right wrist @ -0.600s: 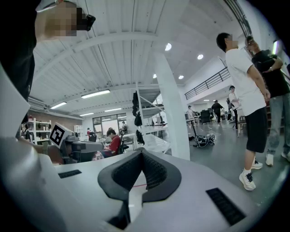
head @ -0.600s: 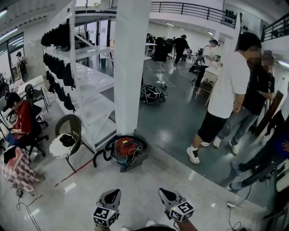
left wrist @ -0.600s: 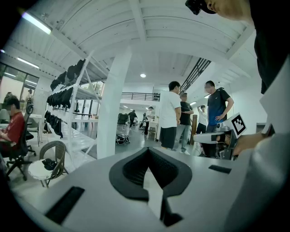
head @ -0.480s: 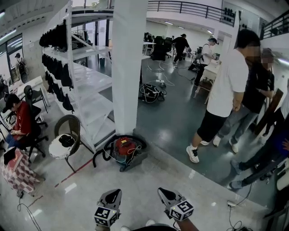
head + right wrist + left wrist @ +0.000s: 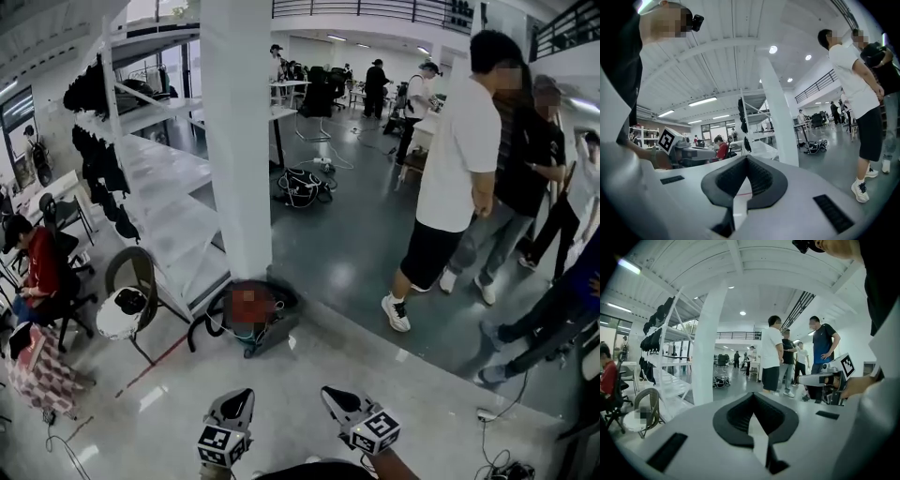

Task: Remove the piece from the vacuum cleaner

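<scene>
Floor [image 5: 309, 375] of pale glossy tile fills a wide hall. A white pillar [image 5: 239, 141] rises mid-scene, with a white shelf rack [image 5: 159, 187] to its left and a standing person in a white shirt [image 5: 455, 159] to its right. The vacuum cleaner [image 5: 270, 325] sits on the floor at the pillar's near foot; its piece cannot be made out. Nearest, the left gripper [image 5: 236, 403] and right gripper [image 5: 336, 398] hover side by side, well apart from it, each with jaws closed together on nothing.
</scene>
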A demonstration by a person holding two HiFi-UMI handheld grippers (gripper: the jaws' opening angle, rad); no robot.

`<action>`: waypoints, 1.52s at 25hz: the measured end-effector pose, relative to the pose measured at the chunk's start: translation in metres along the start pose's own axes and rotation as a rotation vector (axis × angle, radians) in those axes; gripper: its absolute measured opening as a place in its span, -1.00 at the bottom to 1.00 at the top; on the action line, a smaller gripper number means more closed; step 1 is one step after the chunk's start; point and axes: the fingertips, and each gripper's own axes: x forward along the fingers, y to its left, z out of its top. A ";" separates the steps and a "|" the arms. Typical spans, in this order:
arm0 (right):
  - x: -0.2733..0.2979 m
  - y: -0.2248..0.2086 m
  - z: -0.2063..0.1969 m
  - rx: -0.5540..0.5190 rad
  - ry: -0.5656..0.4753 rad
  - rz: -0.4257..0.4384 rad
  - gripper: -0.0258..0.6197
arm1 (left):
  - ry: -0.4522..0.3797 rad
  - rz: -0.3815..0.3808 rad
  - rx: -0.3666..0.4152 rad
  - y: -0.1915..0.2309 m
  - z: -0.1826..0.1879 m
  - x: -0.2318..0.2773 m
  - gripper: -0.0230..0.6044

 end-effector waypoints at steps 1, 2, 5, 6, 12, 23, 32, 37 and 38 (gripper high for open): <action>-0.002 -0.006 -0.001 0.004 0.001 0.004 -0.83 | 0.005 -0.006 -0.002 -0.006 -0.001 0.007 -0.87; -0.004 -0.012 -0.002 0.011 0.001 0.007 -0.83 | 0.011 -0.013 -0.004 -0.012 -0.002 0.014 -0.87; -0.008 -0.029 -0.005 0.037 0.000 0.009 -0.83 | 0.035 -0.035 0.004 -0.026 -0.008 0.034 -0.87; -0.009 -0.033 -0.007 0.043 0.000 0.010 -0.83 | 0.040 -0.041 0.007 -0.030 -0.009 0.039 -0.87; 0.005 -0.061 -0.010 0.079 0.007 -0.006 -0.83 | 0.069 -0.065 0.026 -0.025 -0.008 0.070 -0.87; 0.100 -0.134 0.008 0.064 0.024 -0.056 -0.83 | 0.057 -0.097 0.017 0.062 0.008 0.165 -0.87; 0.222 -0.185 0.046 0.034 0.010 -0.136 -0.83 | 0.040 -0.155 0.034 0.183 0.044 0.243 -0.87; 0.278 -0.206 0.053 0.033 0.007 -0.185 -0.83 | 0.046 -0.186 0.035 0.239 0.048 0.271 -0.87; 0.286 -0.208 0.054 0.035 0.009 -0.189 -0.83 | 0.047 -0.188 0.039 0.247 0.048 0.275 -0.87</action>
